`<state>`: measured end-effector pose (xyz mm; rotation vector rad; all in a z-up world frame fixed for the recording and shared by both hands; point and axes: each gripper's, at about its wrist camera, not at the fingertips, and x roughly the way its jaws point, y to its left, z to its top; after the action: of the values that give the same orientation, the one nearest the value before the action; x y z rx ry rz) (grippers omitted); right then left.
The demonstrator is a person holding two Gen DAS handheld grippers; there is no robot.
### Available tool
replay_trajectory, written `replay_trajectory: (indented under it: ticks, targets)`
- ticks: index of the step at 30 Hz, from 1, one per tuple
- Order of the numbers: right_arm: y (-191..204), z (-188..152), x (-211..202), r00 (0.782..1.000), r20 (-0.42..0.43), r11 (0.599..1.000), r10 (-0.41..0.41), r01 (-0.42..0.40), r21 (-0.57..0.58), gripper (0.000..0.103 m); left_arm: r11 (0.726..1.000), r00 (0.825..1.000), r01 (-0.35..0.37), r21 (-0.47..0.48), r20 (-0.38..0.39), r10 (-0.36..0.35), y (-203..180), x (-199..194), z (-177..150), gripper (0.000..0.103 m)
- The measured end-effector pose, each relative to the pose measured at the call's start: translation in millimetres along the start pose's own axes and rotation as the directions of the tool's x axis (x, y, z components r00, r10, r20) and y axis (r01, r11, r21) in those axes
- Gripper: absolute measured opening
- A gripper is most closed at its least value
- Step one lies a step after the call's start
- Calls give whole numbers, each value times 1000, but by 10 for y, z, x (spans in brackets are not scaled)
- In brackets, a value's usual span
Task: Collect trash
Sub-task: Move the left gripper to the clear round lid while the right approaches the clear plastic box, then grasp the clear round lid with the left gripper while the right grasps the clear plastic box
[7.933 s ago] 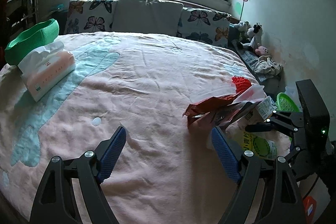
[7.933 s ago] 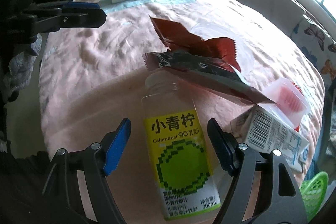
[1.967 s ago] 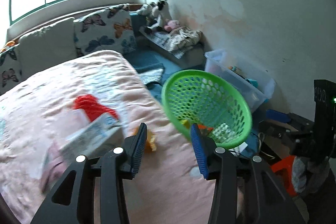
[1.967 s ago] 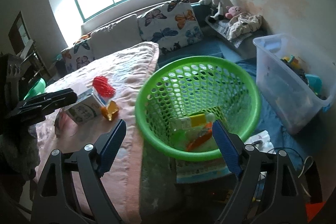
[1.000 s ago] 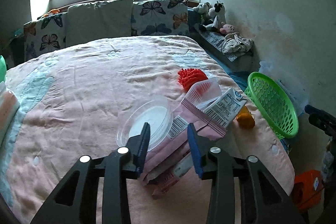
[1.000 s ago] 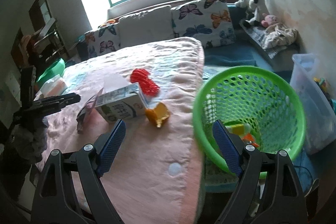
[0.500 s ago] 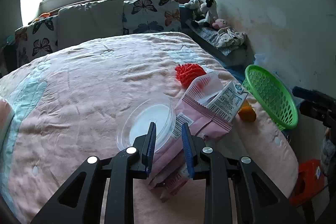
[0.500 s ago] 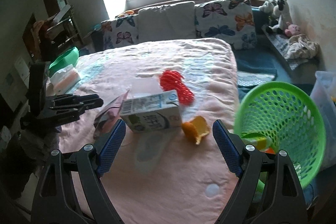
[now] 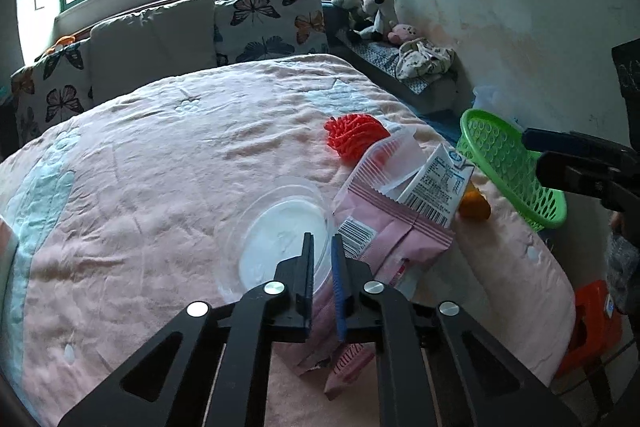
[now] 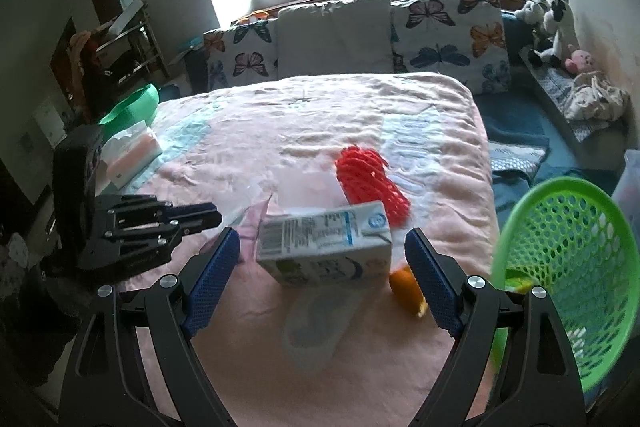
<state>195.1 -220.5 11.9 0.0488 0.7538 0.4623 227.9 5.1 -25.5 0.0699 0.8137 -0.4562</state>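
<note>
On the pink bedspread lies a heap of trash: a clear plastic dish (image 9: 276, 231), a pink wrapper (image 9: 394, 231), a milk carton (image 9: 436, 183), a red foam net (image 9: 354, 135) and a piece of orange peel (image 9: 474, 205). My left gripper (image 9: 321, 239) has its jaws closing to a thin slit, pinching the dish's right rim. My right gripper (image 10: 322, 241) is open and wide, with the milk carton (image 10: 324, 251) framed between its fingers, neither pad touching it. Beside the carton I see the red net (image 10: 372, 187) and the peel (image 10: 406, 291).
A green mesh basket (image 10: 560, 267) with trash in it stands past the bed's right edge, also the green basket (image 9: 512, 167) in the left wrist view. A tissue pack (image 10: 132, 151) and green bowl (image 10: 132, 109) sit far left. Pillows line the headboard; a red stool (image 9: 592, 319) is on the floor.
My left gripper's jaws have narrowed from a clear gap to a slit on the dish's rim. My right gripper has swung left from the basket and now frames the carton.
</note>
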Motion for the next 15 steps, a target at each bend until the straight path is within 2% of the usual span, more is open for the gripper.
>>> replay_trajectory:
  ticks: [3, 15]
  targets:
    - [29, 67, 87, 1000, -3, 1000, -4, 4, -4, 83, 1000, 1000, 4, -20, 11, -4, 29, -19, -16, 3]
    - [211, 234, 515, 998, -56, 999, 3, -5, -36, 78, 994, 997, 5, -112, 76, 4, 169, -277, -71, 3]
